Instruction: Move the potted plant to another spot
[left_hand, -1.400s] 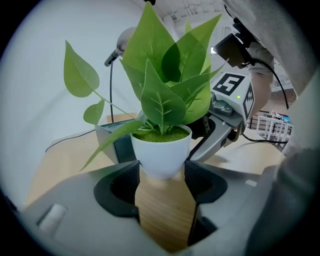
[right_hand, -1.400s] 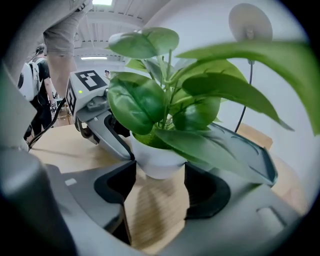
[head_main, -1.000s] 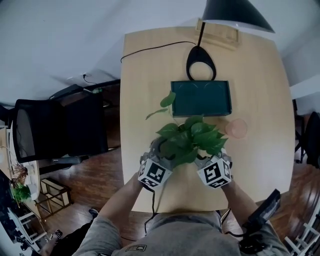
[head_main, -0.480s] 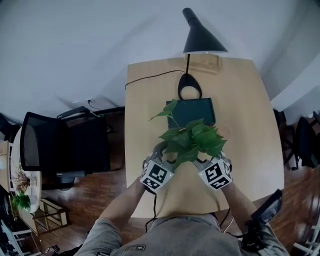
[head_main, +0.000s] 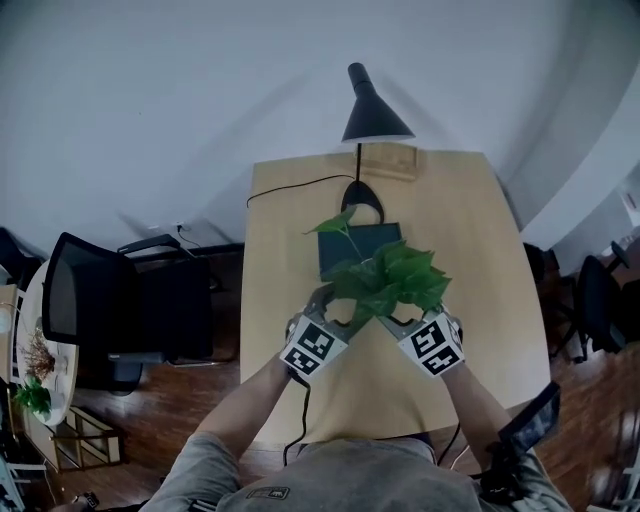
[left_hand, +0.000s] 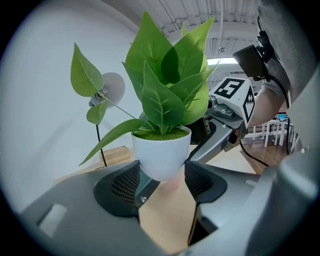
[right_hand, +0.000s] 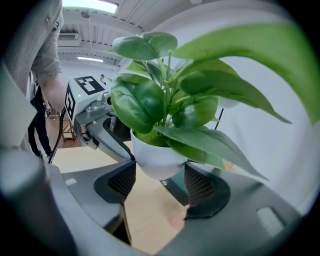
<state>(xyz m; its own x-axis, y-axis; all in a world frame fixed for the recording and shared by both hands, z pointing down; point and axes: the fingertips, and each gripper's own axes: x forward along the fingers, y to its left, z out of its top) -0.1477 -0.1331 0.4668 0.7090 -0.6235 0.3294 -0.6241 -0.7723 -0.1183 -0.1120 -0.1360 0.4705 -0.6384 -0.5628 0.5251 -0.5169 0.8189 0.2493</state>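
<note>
The potted plant (head_main: 385, 280), green leaves in a small white pot (left_hand: 161, 152), hangs above the wooden table (head_main: 470, 230). My left gripper (head_main: 335, 305) grips the pot from the left and my right gripper (head_main: 400, 318) from the right. In the left gripper view the pot sits between the dark pads (left_hand: 125, 184), with the left gripper (left_hand: 161, 180) shut on it. The right gripper view shows the same pot (right_hand: 157, 157) pinched by the right gripper (right_hand: 160, 182). Leaves hide the jaw tips in the head view.
A dark green tray (head_main: 345, 245) lies on the table under the leaves. Behind it stands a black desk lamp (head_main: 372, 110), its cable running left. A pink cup (right_hand: 179, 220) shows below the pot. A black chair (head_main: 110, 310) stands left of the table.
Both grippers have risen together with the plant held between them. The table has dropped away below, and the leaves now overlap the green tray in the head view.
</note>
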